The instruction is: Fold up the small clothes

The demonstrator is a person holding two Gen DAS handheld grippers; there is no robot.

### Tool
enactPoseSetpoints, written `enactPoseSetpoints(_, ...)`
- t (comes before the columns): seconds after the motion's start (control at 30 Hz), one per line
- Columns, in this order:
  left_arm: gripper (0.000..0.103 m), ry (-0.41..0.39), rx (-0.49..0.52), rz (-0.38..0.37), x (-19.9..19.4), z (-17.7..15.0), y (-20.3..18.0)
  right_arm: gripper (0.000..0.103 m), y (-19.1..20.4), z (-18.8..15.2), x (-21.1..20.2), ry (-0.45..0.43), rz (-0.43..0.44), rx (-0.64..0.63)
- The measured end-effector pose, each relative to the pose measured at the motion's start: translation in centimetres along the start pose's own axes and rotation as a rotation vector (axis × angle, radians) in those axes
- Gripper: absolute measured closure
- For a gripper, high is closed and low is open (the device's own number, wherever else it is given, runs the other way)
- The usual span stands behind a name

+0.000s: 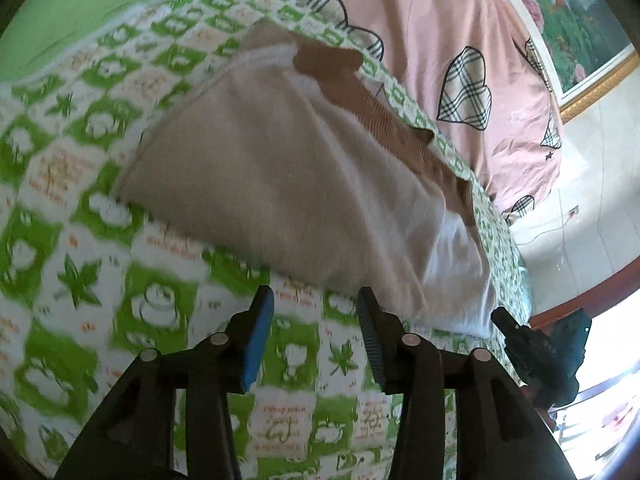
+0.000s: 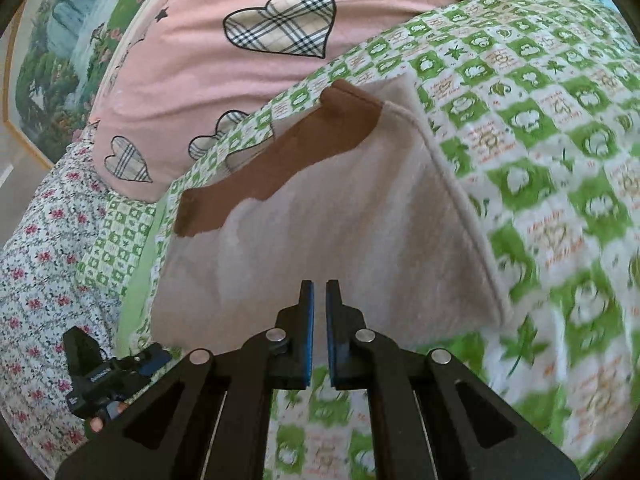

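Green-checked bedsheet (image 1: 80, 208); folded beige garment (image 1: 280, 184), brown trim on far edge, ahead of both jaws. Left gripper (image 1: 316, 320) apart, right gripper (image 2: 320, 308) nearly closed, empty.

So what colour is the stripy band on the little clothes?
Brown band, clearest in the right wrist view.

Open green-checked blanket (image 2: 560, 200) beside beige garment (image 2: 340, 220), pink quilt (image 2: 208, 72) heaped behind (far edge blocked)
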State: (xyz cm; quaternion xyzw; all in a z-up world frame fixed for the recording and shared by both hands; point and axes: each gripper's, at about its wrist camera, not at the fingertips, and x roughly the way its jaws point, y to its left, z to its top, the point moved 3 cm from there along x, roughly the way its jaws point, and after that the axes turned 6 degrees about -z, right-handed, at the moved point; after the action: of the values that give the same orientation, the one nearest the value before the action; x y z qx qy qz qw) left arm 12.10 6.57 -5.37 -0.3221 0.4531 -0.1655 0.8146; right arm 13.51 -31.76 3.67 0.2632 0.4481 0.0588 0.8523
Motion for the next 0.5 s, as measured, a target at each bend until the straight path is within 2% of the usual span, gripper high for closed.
enactPoseSetpoints(0.07,0.045,-0.001,-0.028,0.002,0.2,-0.3,0.2,0.095,0.2,-0.6,0.1,0.015,0.004,-0.004)
enactPoseSetpoints(0.17,0.039,-0.014,-0.057,-0.009,0.1,-0.7,0.5,0.090,0.6,-1.4,0.3,0.032,0.015,-0.015)
enactPoseSetpoints(0.2,0.038,-0.018,-0.060,-0.011,0.2,-0.7,0.4,0.077,0.7,-1.6,0.3,0.036,0.016,-0.017)
enactPoseSetpoints(0.23,0.037,-0.020,-0.066,-0.012,0.3,-0.7,0.4,0.054,0.7,-1.7,0.3,0.037,0.015,-0.018)
enactPoseSetpoints(0.3,0.037,-0.028,-0.081,-0.012,0.5,-0.3,0.7,0.041,1.0,-1.8,0.1,0.016,0.020,-0.024)
enactPoseSetpoints(0.5,0.036,-0.101,-0.181,-0.014,1.2,3.2,3.2,0.041,1.3,-1.4,0.1,0.014,0.021,-0.030)
